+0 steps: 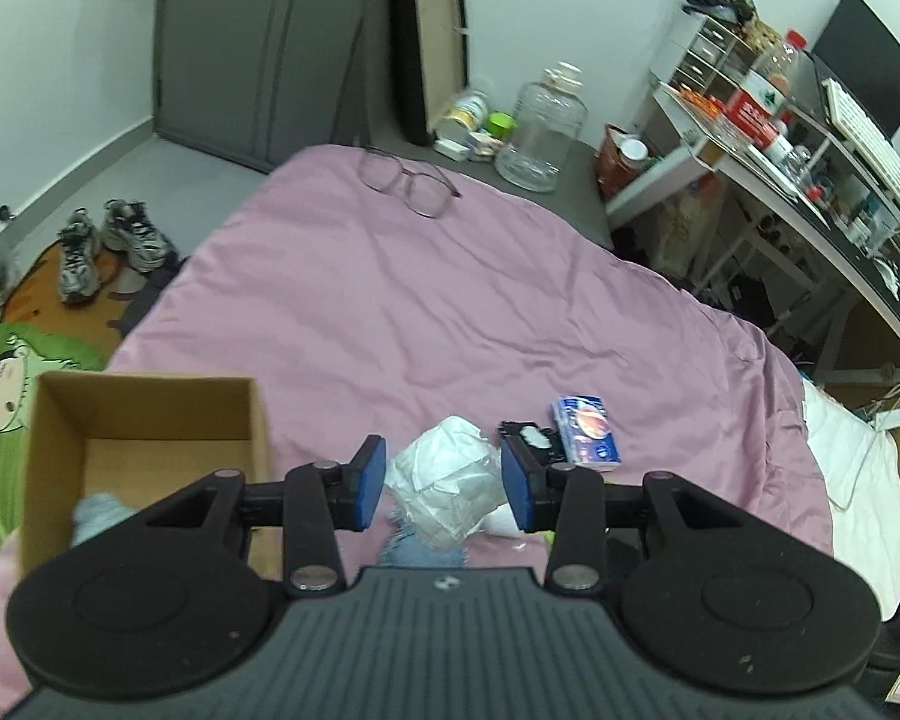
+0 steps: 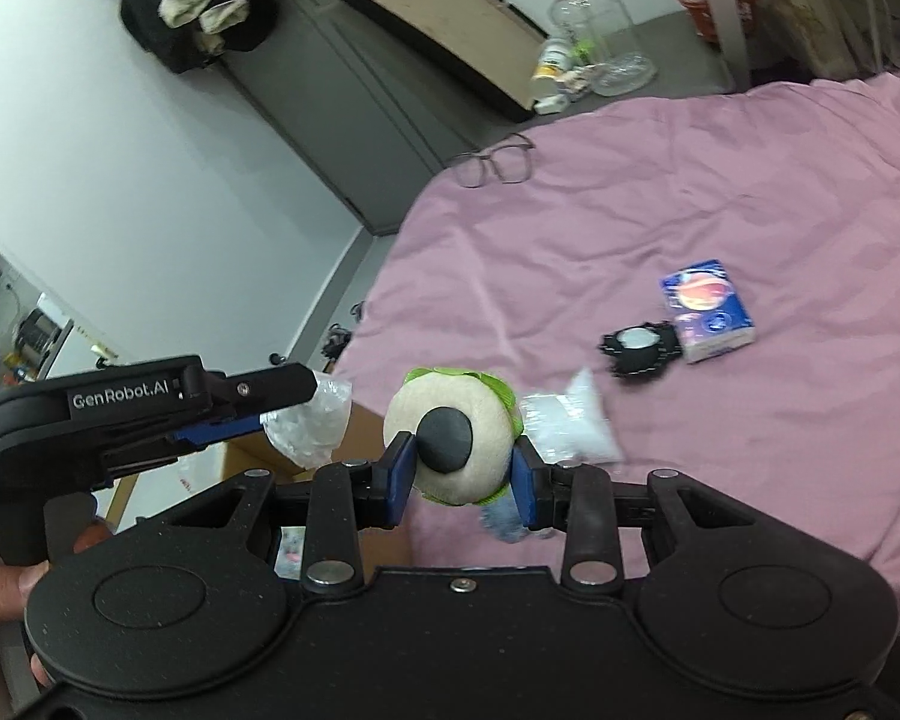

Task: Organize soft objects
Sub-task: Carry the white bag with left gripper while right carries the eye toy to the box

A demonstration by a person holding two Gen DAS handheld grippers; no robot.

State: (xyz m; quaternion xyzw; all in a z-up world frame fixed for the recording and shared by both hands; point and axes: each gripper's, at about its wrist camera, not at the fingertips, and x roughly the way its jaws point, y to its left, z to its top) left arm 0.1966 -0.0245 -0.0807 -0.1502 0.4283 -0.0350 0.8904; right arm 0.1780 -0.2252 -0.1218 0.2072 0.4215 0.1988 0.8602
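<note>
On a bed spread with a wrinkled pink sheet [image 1: 390,300], my left gripper [image 1: 444,483] is clamped on a crumpled clear plastic bag of white material [image 1: 450,492], its blue pads [image 1: 369,483] pressing the bag's two sides; in the right wrist view that same gripper [image 2: 294,414] shows from the side with the bag [image 2: 312,426] bulging from its tip, above the brown cardboard. My right gripper [image 2: 462,474] is closed on a round cream plush toy with a black oval nose and green trim [image 2: 450,444], one blue pad [image 2: 402,474] on each side of it, the toy lifted clear of the pink sheet [image 2: 630,228]. An open brown cardboard box [image 1: 144,420] sits at the sheet's near left edge, with something pale blue and fuzzy [image 1: 99,519] inside its near corner. On the sheet just right of my left gripper lie a small black ring-shaped object with a white centre [image 1: 528,438] and, touching it, a blue printed packet of tissues [image 1: 588,432]; the right wrist view shows the pair [image 2: 639,348] [image 2: 708,309] in the middle of the sheet, with a second clear plastic bag of white material [image 2: 576,426] lying on the sheet nearer my right gripper. A pair of thin-framed glasses [image 1: 408,180] rests at the sheet's far edge. Beyond that edge stand a large clear plastic jar [image 1: 543,132] and, off the sheet's left side, grey trainers [image 1: 111,243] on the floor. My hand [image 2: 6,594] shows on the left gripper's handle.
</note>
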